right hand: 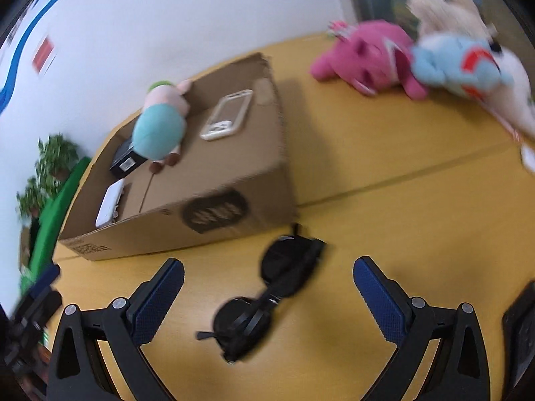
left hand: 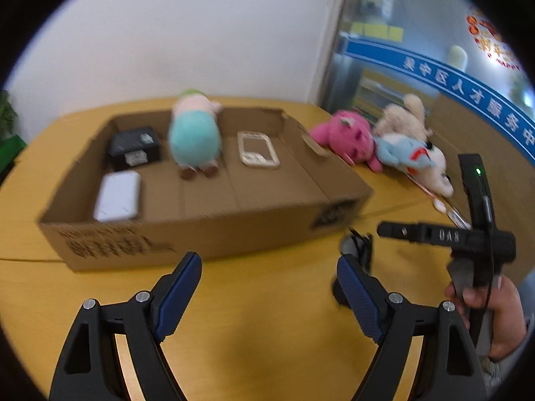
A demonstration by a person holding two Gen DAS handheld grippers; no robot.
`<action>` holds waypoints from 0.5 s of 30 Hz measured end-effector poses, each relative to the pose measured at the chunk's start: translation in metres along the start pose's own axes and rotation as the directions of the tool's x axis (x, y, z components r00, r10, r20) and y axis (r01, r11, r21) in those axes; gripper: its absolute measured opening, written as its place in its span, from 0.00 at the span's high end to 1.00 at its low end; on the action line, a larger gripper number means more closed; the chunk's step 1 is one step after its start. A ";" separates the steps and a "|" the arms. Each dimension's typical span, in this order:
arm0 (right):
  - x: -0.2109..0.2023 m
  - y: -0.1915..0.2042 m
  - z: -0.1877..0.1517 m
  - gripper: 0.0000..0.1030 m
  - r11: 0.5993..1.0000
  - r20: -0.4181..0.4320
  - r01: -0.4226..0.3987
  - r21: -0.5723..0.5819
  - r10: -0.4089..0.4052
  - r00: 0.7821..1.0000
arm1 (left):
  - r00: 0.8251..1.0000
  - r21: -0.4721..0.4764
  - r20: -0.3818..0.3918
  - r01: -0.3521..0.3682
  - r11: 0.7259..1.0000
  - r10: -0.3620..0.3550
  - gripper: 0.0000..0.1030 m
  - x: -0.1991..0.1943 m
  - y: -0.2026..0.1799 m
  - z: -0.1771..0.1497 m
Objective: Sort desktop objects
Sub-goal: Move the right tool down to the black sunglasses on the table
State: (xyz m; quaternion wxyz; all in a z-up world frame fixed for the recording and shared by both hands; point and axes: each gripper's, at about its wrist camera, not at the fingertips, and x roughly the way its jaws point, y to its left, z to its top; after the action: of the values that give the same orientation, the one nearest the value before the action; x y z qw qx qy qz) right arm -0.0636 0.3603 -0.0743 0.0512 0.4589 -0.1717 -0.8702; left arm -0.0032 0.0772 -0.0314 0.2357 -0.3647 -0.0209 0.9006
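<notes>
- The right gripper [right hand: 267, 287] stood with its jaws wide and nothing held; a pair of black sunglasses [right hand: 267, 295] lay on the yellow table [right hand: 384, 200] between its blue pads, untouched by either.
- The left gripper [left hand: 269, 287] was likewise spread wide and empty, over bare tabletop just short of the cardboard box [left hand: 207, 234].
- Judged done: four items lay inside the box, namely a white flat case [left hand: 117, 196] nearest the front wall, a black boxed item [left hand: 135, 148] behind it, a turquoise plush doll [left hand: 195, 133] leaning on the far wall, and a pale phone case [left hand: 258, 149] to its right.
- Judged left: the sunglasses, which appeared the next item in hand, and beyond the box a heap of soft toys, a pink plush [right hand: 364, 55], a blue plush [right hand: 458, 65] and a cream plush [right hand: 444, 6], all touching one another and well apart from the box.
- The task was judged roughly half complete.
- The right wrist view alone showed the sunglasses whole and their place between the pads; a dark object [right hand: 521, 320] at its right edge could not be identified.
- The left wrist view alone showed the right tool from outside, with a hand [left hand: 491, 314] on its handle, and only a dark sliver of the sunglasses behind its own right finger.
- Motion blur softened both views.
</notes>
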 end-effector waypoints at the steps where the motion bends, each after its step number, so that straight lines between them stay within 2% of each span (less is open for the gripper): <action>1: 0.001 -0.008 -0.002 0.00 1.000 -0.008 -0.009 0.024 0.009 1.000 | 1.000 0.005 -0.017 0.026 1.000 -0.026 0.19 0.006 -0.006 -0.003; 6: 0.017 -0.013 -0.013 0.01 0.996 -0.077 -0.080 0.026 0.082 0.994 | 0.985 0.035 -0.102 0.146 0.989 -0.141 0.19 0.038 -0.031 -0.010; 8: 0.025 -0.008 -0.017 0.06 0.994 -0.098 -0.104 0.020 0.106 0.990 | 0.975 0.050 -0.134 0.185 0.982 -0.177 0.19 0.050 -0.043 -0.012; 12: 0.038 0.000 -0.024 0.28 0.995 -0.135 -0.097 -0.004 0.095 0.986 | 0.964 0.108 -0.164 0.228 0.968 -0.208 0.19 0.066 -0.064 -0.015; 15: 0.039 0.002 -0.029 0.36 0.996 -0.137 -0.085 -0.014 0.082 0.987 | 0.955 0.128 -0.182 0.260 0.957 -0.235 0.21 0.074 -0.075 -0.017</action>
State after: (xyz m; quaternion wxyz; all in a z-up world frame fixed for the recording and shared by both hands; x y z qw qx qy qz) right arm -0.0621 0.3420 -0.1189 0.1039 0.5093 -0.1782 -0.8355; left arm -0.0071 0.1739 -0.0757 0.3746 -0.4135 0.0211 0.8296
